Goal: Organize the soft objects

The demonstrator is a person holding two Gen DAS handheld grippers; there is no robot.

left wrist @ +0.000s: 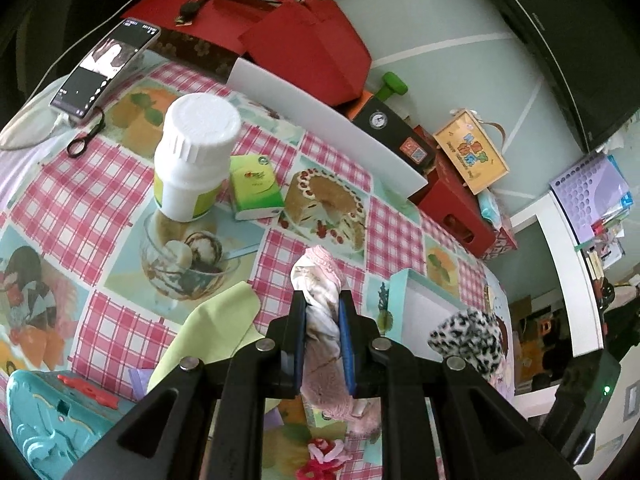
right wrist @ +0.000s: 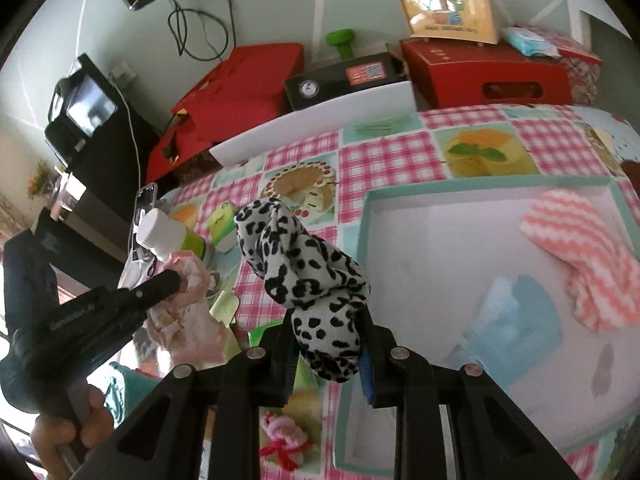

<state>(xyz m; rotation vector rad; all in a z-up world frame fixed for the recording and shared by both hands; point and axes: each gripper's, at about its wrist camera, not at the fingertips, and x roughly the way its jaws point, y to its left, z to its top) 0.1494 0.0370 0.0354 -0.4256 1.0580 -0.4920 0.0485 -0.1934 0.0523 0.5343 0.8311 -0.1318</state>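
My left gripper [left wrist: 323,300] is shut on a pink and white soft cloth piece [left wrist: 320,280] and holds it above the checked tablecloth; it also shows in the right wrist view [right wrist: 176,280]. My right gripper [right wrist: 328,320] is shut on a black-and-white leopard-print sock [right wrist: 304,264], held at the left edge of a teal-rimmed box [right wrist: 440,194]. The sock shows in the left wrist view [left wrist: 468,336] by the box [left wrist: 404,292]. Inside the box lie a pink striped cloth [right wrist: 580,256] and a light blue cloth [right wrist: 516,320].
On the tablecloth stand a white bottle [left wrist: 196,156], a green tissue pack [left wrist: 256,186], a phone [left wrist: 104,68], a light green cloth [left wrist: 216,332] and a teal toy [left wrist: 48,424]. Red boxes [left wrist: 304,44] and a white board [left wrist: 328,120] line the far edge.
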